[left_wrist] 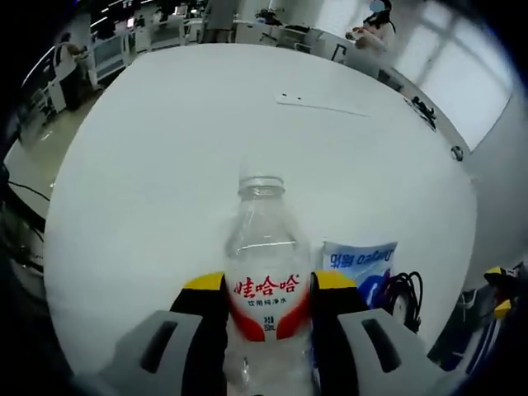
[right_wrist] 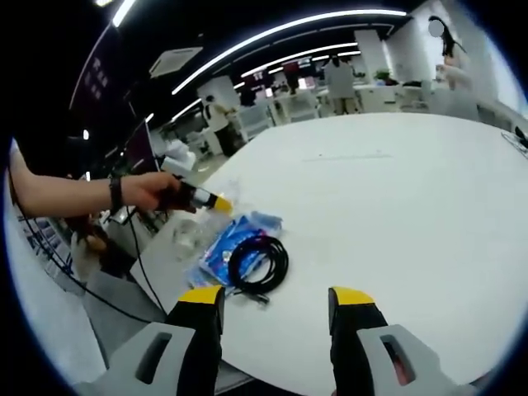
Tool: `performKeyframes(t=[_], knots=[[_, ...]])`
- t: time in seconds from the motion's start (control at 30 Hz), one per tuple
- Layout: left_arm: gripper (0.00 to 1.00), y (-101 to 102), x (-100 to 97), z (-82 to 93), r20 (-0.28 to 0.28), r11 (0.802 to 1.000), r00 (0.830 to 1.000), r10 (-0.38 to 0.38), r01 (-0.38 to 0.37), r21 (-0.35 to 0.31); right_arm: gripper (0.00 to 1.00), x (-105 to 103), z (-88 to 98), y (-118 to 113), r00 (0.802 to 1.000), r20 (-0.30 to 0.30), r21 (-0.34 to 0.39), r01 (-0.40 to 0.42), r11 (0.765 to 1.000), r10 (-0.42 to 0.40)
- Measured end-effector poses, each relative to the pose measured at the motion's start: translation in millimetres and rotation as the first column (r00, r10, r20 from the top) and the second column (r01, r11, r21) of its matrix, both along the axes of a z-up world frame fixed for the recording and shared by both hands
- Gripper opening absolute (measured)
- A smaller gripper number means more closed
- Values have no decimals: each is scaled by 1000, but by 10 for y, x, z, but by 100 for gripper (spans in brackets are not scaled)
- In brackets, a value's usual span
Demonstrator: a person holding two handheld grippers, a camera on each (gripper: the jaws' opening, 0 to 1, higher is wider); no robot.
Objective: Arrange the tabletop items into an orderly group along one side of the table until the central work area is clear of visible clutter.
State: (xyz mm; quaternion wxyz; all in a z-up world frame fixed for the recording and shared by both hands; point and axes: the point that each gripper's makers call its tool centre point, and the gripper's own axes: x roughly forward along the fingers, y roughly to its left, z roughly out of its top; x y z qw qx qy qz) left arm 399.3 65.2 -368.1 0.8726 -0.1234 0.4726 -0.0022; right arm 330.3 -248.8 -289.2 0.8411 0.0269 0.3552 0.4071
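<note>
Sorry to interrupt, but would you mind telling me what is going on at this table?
A person is tidying a white table with two handheld grippers. The left gripper is shut on a clear plastic water bottle with a red and white label, near a blue and white packet and a coiled black cable at the table's edge. The right gripper is open, holding nothing.

One clear water bottle (left_wrist: 266, 272), one blue packet (right_wrist: 233, 244) and one coiled black cable (right_wrist: 258, 262) sit near the table's (right_wrist: 396, 214) edge; a flat pale strip (left_wrist: 318, 103), possibly one more item, lies toward the far edge.
</note>
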Motion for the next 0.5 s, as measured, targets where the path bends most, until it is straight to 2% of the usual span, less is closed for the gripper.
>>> performKeyframes(t=[0.1,0.17,0.5], knots=[[38,50,-19,99,27,1000,1000,-1,1,19,51,2,5,6,1000,1,4,-2,1000,2],[38,90,-36,76,34,1000,999,0,0,20,51,-6,0,12,1000,1,4,-5,1000,5],[38,242,-116,225,87,998,996,-1,-5,66,51,-37,9,56,1000,6,16,-20,1000,20]])
